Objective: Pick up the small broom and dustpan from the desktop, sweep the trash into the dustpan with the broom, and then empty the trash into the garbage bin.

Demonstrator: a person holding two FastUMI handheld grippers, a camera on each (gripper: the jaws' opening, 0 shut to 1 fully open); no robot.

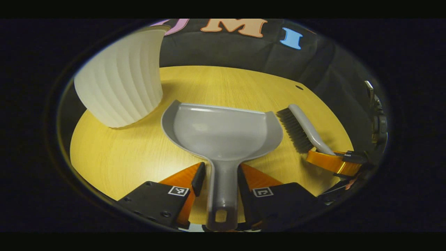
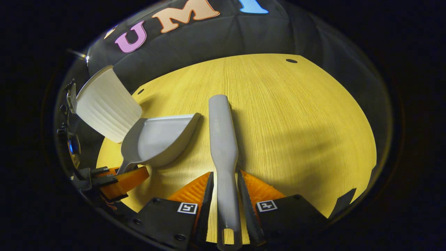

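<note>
A light wood counter (image 1: 216, 87) spreads before a black cloth wall. The largest thing on it is the ribbed white garbage bin (image 1: 122, 80), standing ahead and to the left of the left gripper (image 1: 221, 174), just beyond the pan's left corner. The grey dustpan (image 1: 223, 130) lies straight ahead of that gripper, its handle running back between the two fingers, which close on it from both sides. In the right gripper view the small broom (image 2: 223, 139) points forward from the right gripper (image 2: 225, 184), handle clamped between its fingers; the pan lies just to its left. In the left gripper view the broom's dark bristles (image 1: 295, 129) face the pan's right edge, near but apart.
</note>
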